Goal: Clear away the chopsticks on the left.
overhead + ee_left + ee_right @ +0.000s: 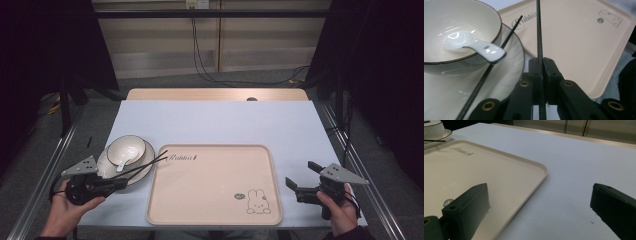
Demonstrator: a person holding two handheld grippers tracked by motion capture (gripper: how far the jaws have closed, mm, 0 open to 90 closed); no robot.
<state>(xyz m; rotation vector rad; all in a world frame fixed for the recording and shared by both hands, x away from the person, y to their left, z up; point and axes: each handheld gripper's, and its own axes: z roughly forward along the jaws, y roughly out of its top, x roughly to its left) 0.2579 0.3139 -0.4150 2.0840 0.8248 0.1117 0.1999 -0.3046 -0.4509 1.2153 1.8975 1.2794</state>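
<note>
My left gripper (121, 181) (541, 62) is at the front left, shut on one thin black chopstick (539, 30) that points out over the beige tray (215, 200) (579, 45). A second black chopstick (506, 40) lies slanted across the cream plate (142, 170) (509, 72), its tip at the tray's corner. A cream bowl (131, 145) (461, 20) stands on that plate with a white ceramic spoon (122, 164) (474, 45) in it. My right gripper (301, 174) (539, 191) is open, with nothing between its fingers, just off the tray's right edge.
The tray (499, 170) bears a rabbit drawing (257, 201) at its front right and a printed word at its back left. A pale blue cloth (225, 122) covers the table. Black cables (200, 60) hang beyond the far edge, and metal rails (50, 170) flank both sides.
</note>
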